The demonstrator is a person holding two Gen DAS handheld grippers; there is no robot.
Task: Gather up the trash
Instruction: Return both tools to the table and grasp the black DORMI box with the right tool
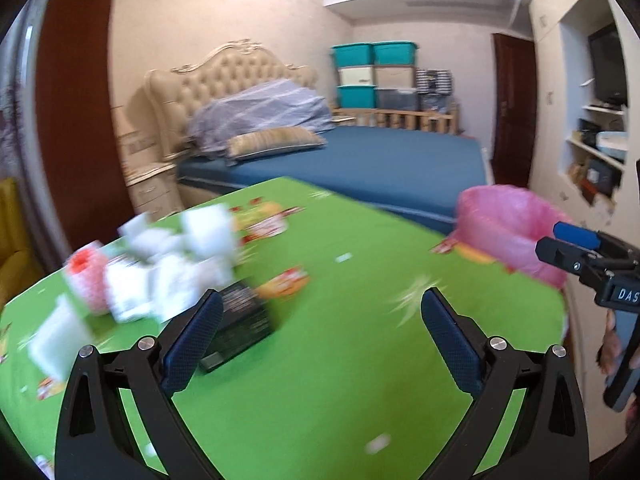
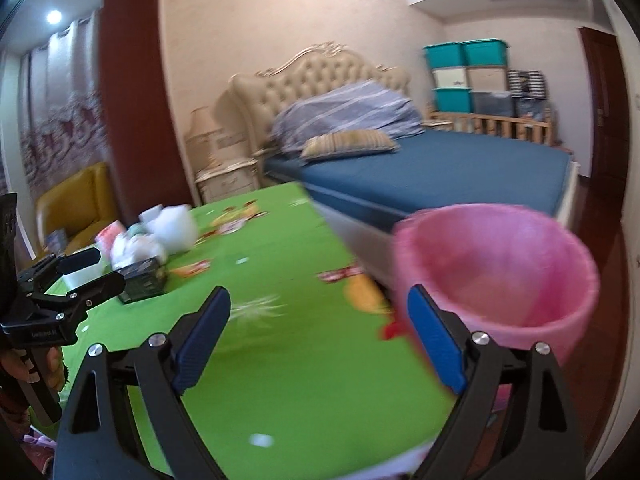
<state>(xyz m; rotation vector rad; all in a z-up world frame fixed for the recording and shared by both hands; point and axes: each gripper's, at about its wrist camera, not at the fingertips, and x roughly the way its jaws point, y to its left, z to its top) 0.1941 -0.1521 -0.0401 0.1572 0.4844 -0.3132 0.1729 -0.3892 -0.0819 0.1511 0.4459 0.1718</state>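
Trash collection: both grippers empty, most of the pile still on the table.

Left gripper (image 1: 322, 340) has its jaws wide apart with nothing between them, over the green table (image 1: 320, 380), pointing between the dark box (image 1: 240, 324) and bare cloth. Right gripper (image 2: 318, 340) is likewise spread and empty, at the table edge just beside the pink-lined bin (image 2: 500, 276). White crumpled trash (image 1: 168, 264) and a red-and-white wad (image 1: 86, 280) lie heaped at the far left of the table, well apart from the bin. Bin contents cannot be made out through the blur. Judged: most of the picking remains.
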